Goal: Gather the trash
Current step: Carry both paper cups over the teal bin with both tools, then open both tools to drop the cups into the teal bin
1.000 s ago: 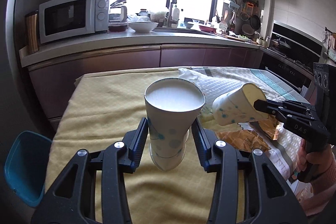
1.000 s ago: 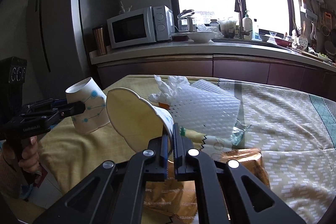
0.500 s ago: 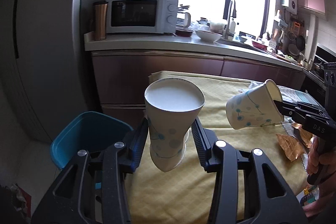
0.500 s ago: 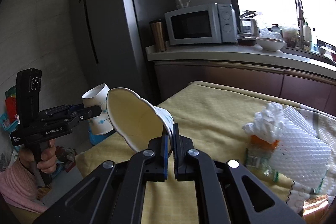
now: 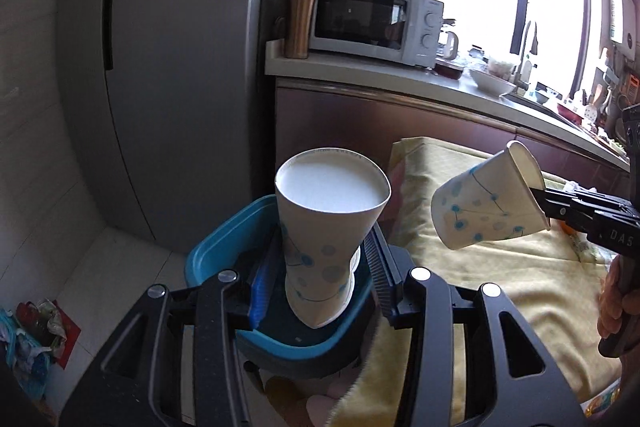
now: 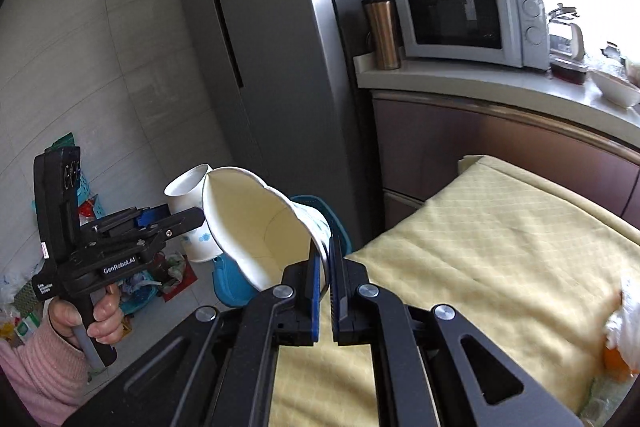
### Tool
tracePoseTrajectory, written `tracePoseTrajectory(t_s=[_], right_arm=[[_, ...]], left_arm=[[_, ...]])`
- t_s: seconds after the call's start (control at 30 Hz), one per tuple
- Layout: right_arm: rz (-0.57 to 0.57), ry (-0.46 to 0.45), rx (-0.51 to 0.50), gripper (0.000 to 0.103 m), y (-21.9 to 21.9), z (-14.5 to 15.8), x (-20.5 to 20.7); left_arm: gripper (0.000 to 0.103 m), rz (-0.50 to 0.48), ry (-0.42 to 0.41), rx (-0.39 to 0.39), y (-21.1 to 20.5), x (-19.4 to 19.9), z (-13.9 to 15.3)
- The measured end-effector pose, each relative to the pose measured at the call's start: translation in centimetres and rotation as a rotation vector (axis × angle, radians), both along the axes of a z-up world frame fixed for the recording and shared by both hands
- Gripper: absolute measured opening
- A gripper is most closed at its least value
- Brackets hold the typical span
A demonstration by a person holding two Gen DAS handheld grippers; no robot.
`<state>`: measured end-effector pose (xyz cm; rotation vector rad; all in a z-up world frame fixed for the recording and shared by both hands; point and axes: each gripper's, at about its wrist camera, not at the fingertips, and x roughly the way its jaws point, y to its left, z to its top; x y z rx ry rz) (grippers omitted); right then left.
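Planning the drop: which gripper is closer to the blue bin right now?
Left. The left gripper holds its upright paper cup directly over the blue bin. The right gripper, pinching the tilted cup by its rim, is over the table edge beside it.

Each camera sits close behind its own hand-held gripper, looking forward and a bit down. Both see the fridge (image 5: 168,75) at 11 o'clock and the microwave (image 6: 468,21) at 1 o'clock.

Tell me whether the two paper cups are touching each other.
Apart. The left wrist view shows table and cabinet between the upright cup in the left gripper and the tilted cup.
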<state>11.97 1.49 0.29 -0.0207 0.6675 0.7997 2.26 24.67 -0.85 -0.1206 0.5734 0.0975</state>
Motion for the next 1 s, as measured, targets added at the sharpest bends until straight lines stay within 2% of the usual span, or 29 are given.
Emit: tracePoseTrajectory(t_s=[0.3, 0.67, 0.83, 1.0], right_arm=[[0.043, 0.072, -0.060, 0.003, 5.5, -3.3, 3.9], [0.065, 0.162, -0.200, 0.003, 11.9, -7.3, 6.4], [0.058, 0.224, -0.249, 0.006, 13.2, -9.0, 7.1], [0.047, 0.245, -0.248, 0.011, 13.2, -9.6, 7.5]], left_arm=[[0.043, 0.048, 0.077, -0.016, 2.5, 2.3, -3.2], [0.043, 0.068, 0.180, -0.026, 3.5, 5.2, -6.9], [0.043, 0.073, 0.228, -0.037, 3.7, 6.0, -8.5], [0.043, 0.073, 0.265, -0.066, 3.9, 6.9, -9.7]])
